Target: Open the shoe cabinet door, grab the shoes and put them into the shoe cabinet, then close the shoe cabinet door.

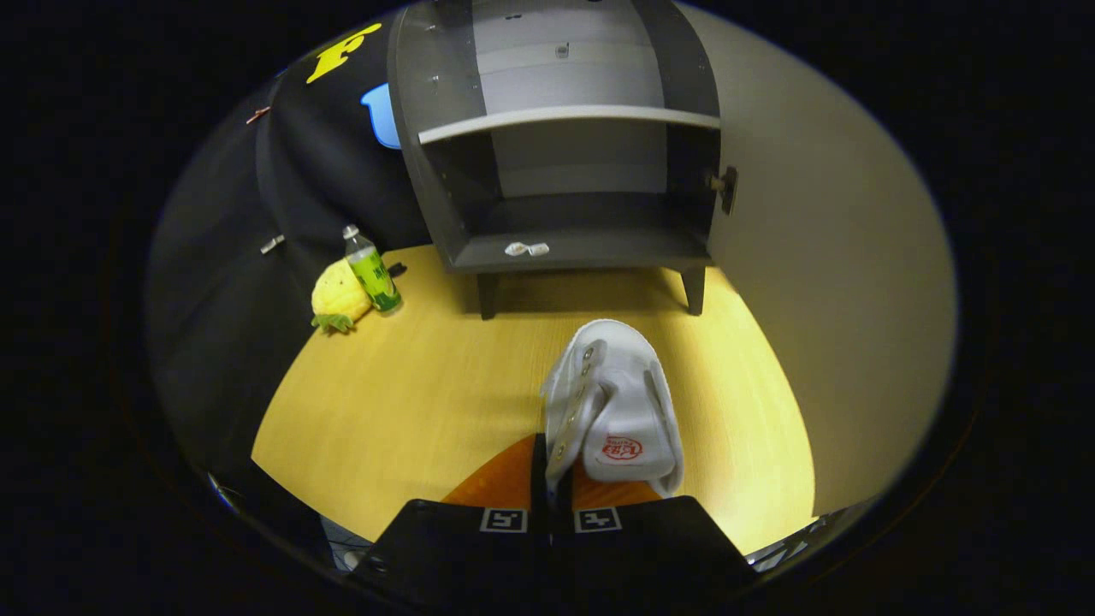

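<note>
tongs [552, 483] clenched on the white shoe [614, 402], fingers pressed close together with the shoe's side wall and eyelet strip pinched between them. shoe hanging just ahead of the fingers, above the yellow desk [411, 402], toe pointing on toward the cabinet. probably light and soft: canvas-like upper likely to fold and sag under a pinch, so liable to swing or twist in the grip. firmer hold judged to be at the heel collar or across the stiffer eyelet row, not the loose tongue. red oval logo on the tongue, lettering too small to read. further out, a yellow plush toy [339, 295] and a green-labelled bottle [371, 269] touching each other by the wall; label unreadable. beyond, shoe cabinet [565, 248] with door [821, 257] swung open to the side, a shelf [569, 117] across it and something small and white [526, 249] on the lower floor.
</note>
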`<control>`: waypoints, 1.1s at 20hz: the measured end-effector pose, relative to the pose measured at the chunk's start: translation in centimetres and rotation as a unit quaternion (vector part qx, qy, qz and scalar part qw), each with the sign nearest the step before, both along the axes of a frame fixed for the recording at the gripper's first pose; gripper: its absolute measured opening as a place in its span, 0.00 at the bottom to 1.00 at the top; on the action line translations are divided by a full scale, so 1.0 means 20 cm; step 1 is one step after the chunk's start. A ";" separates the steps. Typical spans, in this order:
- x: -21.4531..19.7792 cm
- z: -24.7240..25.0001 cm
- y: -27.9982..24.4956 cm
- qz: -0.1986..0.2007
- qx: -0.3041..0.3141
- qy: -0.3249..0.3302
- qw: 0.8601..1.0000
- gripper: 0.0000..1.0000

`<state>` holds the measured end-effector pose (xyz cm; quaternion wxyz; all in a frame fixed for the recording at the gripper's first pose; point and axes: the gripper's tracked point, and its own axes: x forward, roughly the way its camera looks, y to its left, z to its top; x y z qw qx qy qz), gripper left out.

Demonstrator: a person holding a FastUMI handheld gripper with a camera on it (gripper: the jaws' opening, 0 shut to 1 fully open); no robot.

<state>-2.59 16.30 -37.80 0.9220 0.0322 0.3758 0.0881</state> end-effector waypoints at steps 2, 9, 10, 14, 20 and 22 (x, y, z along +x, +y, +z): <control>0.04 0.16 0.03 0.012 0.004 -0.013 1.000 0.05; 0.29 0.70 0.09 0.016 0.033 -0.055 0.998 0.05; 0.34 0.78 0.09 0.018 0.037 -0.062 0.997 0.05; 0.57 1.08 0.09 0.020 0.044 -0.101 0.994 0.05; 1.02 1.35 0.10 0.014 0.034 -0.143 0.989 0.05; 1.14 1.36 0.10 0.011 0.026 -0.144 0.989 0.05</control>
